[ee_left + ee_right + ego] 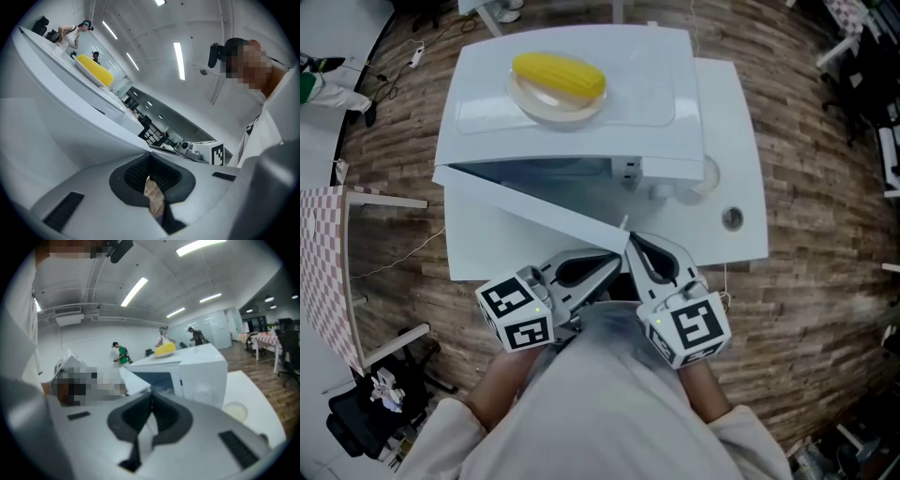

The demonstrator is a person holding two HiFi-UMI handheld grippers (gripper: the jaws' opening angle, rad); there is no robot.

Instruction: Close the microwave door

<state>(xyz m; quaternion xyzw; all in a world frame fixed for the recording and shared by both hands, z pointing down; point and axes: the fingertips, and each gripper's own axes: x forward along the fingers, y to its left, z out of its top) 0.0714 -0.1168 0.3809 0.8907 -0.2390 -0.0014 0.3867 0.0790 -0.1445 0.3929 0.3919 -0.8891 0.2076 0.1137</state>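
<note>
A white microwave (656, 103) stands on a white table (741, 141). Its door (534, 211) is swung partly out towards me, hinged at the left. My left gripper (617, 260) is shut and empty, its tips just in front of the door's free edge. My right gripper (630, 240) is also shut and empty, its tips at that same edge. In the left gripper view the door (70, 122) rises close on the left of the gripper (150, 159). The right gripper view has the microwave (201, 371) and its door (136, 380) ahead of the gripper (151, 397).
A yellow corn cob (559, 75) lies on a plate (534, 103) on top of the microwave. A white disc (710, 173) and a small round piece (732, 218) lie on the table at the right. A chequered table (323, 253) stands at the left on the wooden floor.
</note>
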